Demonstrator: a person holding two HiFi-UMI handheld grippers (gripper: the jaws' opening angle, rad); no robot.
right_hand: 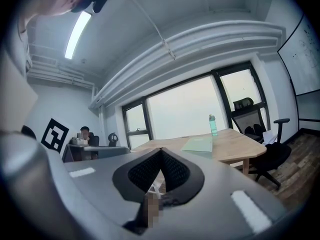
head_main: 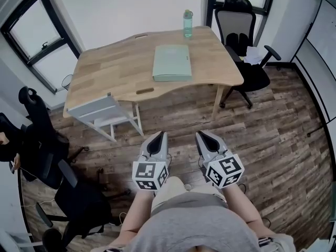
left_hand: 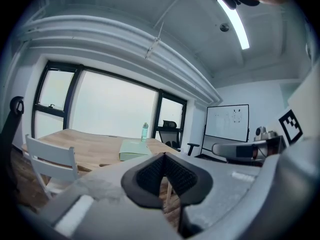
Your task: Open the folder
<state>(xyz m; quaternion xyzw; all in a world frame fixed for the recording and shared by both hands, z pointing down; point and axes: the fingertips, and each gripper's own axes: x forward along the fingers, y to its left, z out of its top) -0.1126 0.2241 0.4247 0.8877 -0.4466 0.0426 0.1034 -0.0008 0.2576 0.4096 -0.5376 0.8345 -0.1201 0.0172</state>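
Left gripper [head_main: 164, 134] and right gripper [head_main: 200, 134] closed, empty, well short of folder [head_main: 171, 63].

From my head camera, my hands are hidden beneath the marker cubes of my left gripper [head_main: 163, 134] and right gripper [head_main: 200, 134]. The folder [head_main: 171, 62] lies closed, its inside hidden. The label of the water bottle [head_main: 187, 24] at the tabletop's far edge is too small to read, as are the whiteboard [left_hand: 227, 122] marks. The picture's left edge cuts off the black office chair [head_main: 31, 140].
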